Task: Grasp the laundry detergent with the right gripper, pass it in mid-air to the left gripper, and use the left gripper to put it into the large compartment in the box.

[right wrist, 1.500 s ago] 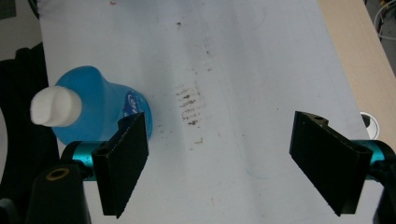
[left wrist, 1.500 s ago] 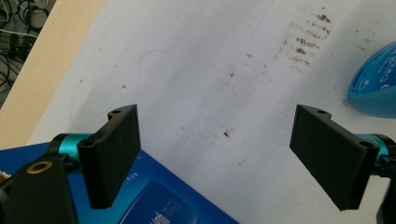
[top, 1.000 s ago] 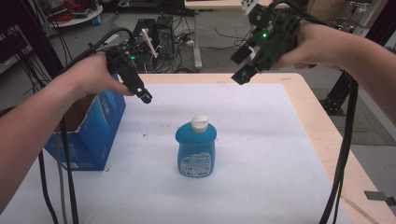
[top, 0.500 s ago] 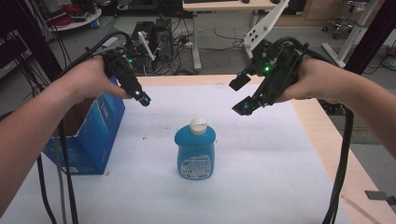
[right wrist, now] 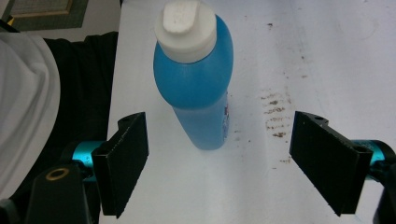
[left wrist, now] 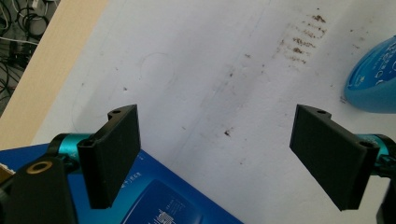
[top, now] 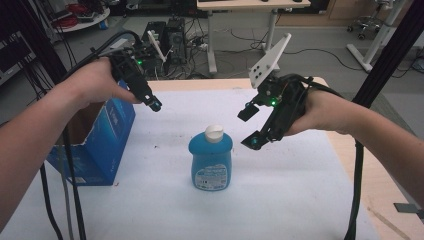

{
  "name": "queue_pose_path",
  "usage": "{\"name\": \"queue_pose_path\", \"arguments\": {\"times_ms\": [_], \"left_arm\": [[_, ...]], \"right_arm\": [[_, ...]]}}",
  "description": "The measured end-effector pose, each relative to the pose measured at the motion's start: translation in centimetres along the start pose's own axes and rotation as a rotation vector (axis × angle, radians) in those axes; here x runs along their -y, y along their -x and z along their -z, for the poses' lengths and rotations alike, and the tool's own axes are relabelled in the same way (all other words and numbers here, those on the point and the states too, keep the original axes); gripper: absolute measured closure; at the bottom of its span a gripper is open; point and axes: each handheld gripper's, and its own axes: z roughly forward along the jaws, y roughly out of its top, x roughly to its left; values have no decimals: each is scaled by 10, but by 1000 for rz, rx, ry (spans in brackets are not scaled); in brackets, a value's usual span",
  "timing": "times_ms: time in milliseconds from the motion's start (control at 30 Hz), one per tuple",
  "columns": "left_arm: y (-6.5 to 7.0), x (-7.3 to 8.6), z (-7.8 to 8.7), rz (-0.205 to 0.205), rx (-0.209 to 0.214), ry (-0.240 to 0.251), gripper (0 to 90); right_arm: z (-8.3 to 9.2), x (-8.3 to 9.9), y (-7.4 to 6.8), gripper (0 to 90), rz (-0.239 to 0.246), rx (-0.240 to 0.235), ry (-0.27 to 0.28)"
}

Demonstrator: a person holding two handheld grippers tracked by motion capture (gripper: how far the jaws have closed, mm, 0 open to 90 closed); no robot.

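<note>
Approaching blue bottle (top: 211, 159) standing upright mid-worktop (top: 300, 200) with right gripper (top: 248, 128), fingers (right wrist: 122, 161) wide and empty; best centring them about the body below the cap (top: 214, 132) before squeezing.

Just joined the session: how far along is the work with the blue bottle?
Early. The blue plastic bottle with a white cap stands upright and untouched on the white table. The right gripper, jaws open, is lined up on it. The grasp and any move remain. The left gripper waits open.

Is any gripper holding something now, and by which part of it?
Nothing is held. Both the left gripper and the right gripper have open jaws; the blue bottle stands free on the table.
</note>
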Motion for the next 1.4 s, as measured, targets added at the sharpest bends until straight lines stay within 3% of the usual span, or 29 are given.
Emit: {"name": "queue_pose_path", "arguments": {"times_ms": [900,1400], "left_arm": [[4,0,3,-14,-1,9,164],[4,2,6,-12,-8,13,164]], "right_arm": [[-63,4,-13,189,26,-37,42],[-77,3,-11,191,27,-37,68]]}}
